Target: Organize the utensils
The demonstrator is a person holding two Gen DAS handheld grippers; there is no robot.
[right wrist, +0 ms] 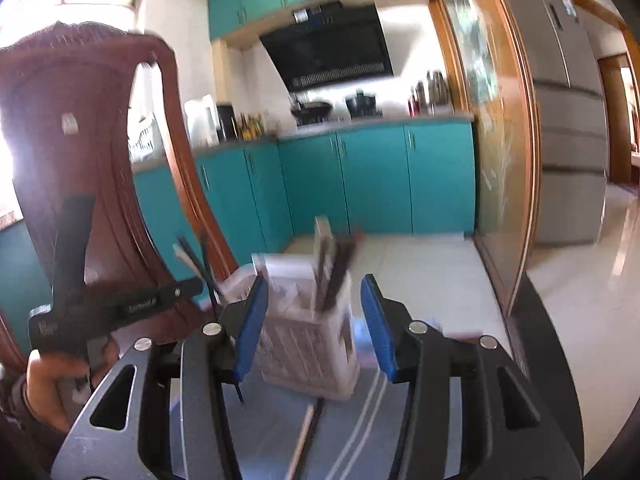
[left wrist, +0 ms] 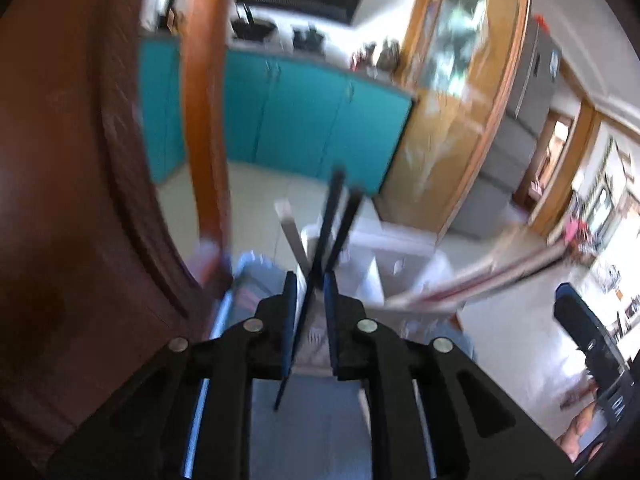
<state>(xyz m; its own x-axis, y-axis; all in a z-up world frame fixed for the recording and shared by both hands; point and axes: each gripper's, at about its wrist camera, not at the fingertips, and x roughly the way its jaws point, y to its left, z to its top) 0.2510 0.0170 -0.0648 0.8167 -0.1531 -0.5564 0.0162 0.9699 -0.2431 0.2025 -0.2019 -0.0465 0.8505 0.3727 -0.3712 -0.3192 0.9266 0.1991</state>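
Teal kitchen cabinets [right wrist: 372, 176] back a blurred scene beside a dark wooden chair [right wrist: 80, 128]. On the grey bench [right wrist: 280, 432] stands a white slotted utensil holder [right wrist: 308, 344] with dark chopsticks upright in it. The right gripper [right wrist: 316, 316] faces the holder, its blue-padded fingers apart and empty. The left gripper [left wrist: 311, 300] holds its fingers nearly together, clamped on a pair of black chopsticks [left wrist: 332, 216] just above the holder.
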